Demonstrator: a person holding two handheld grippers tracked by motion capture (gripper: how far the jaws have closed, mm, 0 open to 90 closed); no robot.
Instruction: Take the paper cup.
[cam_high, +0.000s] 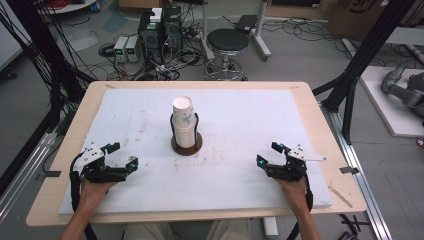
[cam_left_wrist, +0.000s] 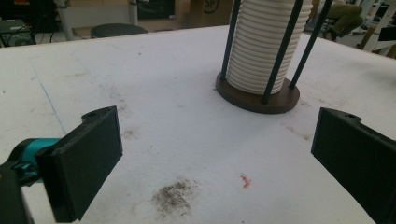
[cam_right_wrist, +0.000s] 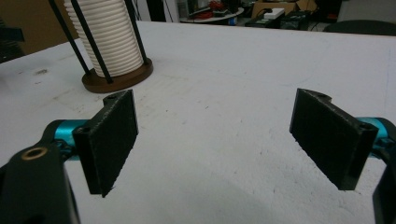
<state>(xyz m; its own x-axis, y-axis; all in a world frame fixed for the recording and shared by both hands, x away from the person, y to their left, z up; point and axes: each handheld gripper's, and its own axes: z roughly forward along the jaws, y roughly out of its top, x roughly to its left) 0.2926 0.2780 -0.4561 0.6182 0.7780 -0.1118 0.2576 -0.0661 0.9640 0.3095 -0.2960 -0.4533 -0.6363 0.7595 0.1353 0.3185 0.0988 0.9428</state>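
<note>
Work looks barely begun: paper cup stack stands untouched in its rod holder at centre frame on the worktop, while left hand-held gripper and right hand-held gripper rest wide open, empty, at lower left and lower right.

Tabletop: wooden rim, white sheet laid over most of it, scuffed and stained. Dark smudge low centre of left gripper view; small orange scrap just right of it. Beyond the far edge, top centre of high view: black round stool on chrome base. Left of it, computer towers amid tangled cables. Two small grey boxes beside them. Black frame struts at right.
</note>
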